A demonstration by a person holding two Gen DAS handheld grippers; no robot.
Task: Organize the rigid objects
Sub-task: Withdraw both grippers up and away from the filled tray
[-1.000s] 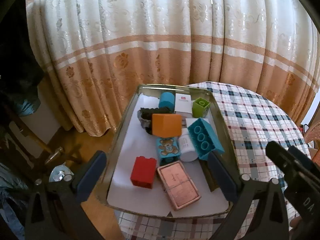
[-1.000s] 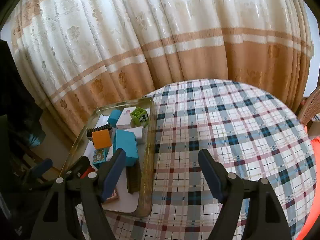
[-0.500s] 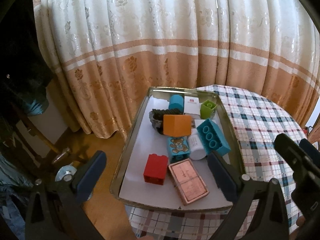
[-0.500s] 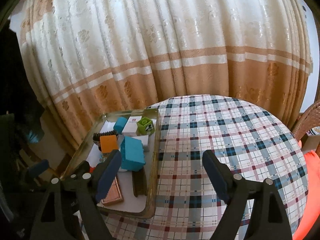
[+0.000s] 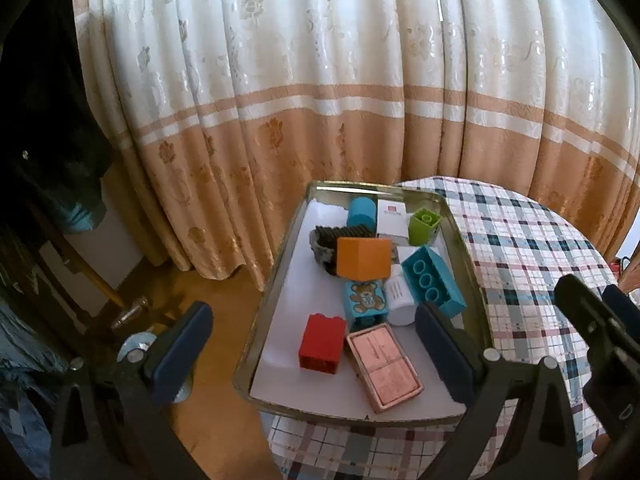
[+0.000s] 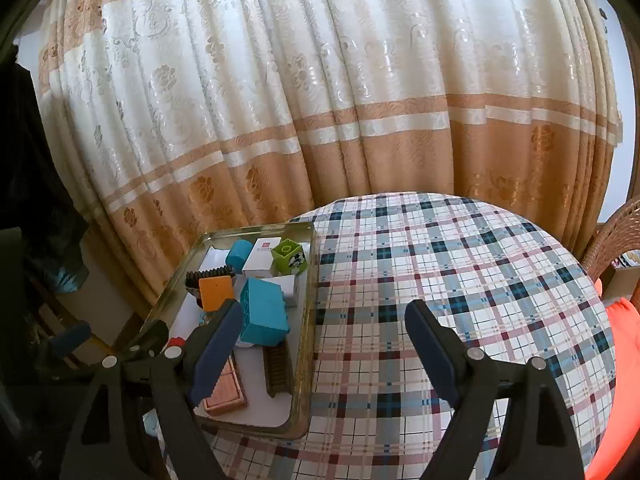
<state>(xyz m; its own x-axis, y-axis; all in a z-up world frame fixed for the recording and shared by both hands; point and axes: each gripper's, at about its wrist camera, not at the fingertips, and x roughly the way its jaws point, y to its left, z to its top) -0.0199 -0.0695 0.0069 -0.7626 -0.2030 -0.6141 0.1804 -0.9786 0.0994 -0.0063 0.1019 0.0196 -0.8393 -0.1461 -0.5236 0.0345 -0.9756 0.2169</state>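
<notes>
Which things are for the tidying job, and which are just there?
For the job: tray, red block, orange block, long blue block, bear block, green block, pink tin.
Just there: curtain, checked tablecloth, wicker chair.

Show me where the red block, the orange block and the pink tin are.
red block (image 5: 322,343), left wrist view, its front face
orange block (image 5: 363,257), left wrist view, its near side
pink tin (image 5: 383,366), left wrist view, its lid

Daylight glows through the curtain (image 5: 320,80), bright and slightly washed out; the left side falls into deep shadow. Fisheye bending and black vignette ring the edges.
</notes>
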